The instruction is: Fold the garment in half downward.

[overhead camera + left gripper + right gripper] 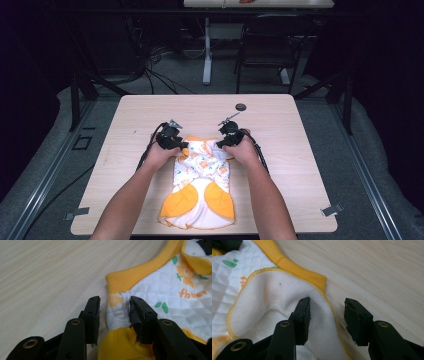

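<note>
Both claws gape wide: left claw and right claw each straddle the garment's edge.

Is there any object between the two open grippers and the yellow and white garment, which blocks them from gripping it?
Nothing visible does. The left gripper already has its open jaws around the garment at one side edge, and the right gripper straddles the folded-over corner on the other side. The small dark disc lies farther off.

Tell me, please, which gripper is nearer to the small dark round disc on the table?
Right. The right gripper sits just below the disc; the left gripper is farther away across the garment.
</note>
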Motion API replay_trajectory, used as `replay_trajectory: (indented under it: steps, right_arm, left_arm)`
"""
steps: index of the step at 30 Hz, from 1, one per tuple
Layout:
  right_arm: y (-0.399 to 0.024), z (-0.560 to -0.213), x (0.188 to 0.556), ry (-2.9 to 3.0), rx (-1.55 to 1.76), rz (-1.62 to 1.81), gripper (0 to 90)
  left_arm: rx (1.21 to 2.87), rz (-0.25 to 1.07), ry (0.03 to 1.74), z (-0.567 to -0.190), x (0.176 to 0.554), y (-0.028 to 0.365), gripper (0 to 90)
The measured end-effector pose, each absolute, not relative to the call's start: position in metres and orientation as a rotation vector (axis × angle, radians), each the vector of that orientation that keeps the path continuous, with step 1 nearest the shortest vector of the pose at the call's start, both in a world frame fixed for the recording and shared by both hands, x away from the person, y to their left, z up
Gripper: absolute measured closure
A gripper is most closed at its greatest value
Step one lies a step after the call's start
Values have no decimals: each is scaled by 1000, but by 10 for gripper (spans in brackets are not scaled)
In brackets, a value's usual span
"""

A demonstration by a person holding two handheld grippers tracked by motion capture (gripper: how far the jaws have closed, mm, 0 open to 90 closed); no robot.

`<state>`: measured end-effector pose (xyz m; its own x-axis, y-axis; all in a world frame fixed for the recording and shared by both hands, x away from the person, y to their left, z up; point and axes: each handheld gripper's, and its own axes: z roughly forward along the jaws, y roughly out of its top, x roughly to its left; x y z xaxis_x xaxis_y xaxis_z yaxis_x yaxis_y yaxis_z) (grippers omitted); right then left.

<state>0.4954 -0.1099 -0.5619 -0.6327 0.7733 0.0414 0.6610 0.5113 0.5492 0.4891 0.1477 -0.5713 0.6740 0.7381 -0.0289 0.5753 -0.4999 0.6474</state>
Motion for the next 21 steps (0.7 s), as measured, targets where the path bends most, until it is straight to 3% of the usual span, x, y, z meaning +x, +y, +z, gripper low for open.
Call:
replay_trajectory:
  steps: [2, 4, 9, 17, 21]
  right_arm:
    - [-110, -562, 495, 2544, 1226, 792, 578]
    - [-109, -562, 494, 2557, 1218, 806, 653]
    - [-109, -563, 494, 2576, 1231, 848, 747]
    - [-107, -563, 491, 2576, 1230, 859, 834]
    - [-106, -563, 489, 2577, 1227, 871, 861]
  left_arm:
    - [2239, 323, 1004, -572, 489, 150, 603]
    - [2239, 325, 1002, -572, 488, 150, 608]
    - [2242, 309, 1000, -571, 487, 148, 687]
    - [2224, 275, 1016, -572, 485, 149, 822]
    - [2215, 261, 1030, -571, 485, 150, 843]
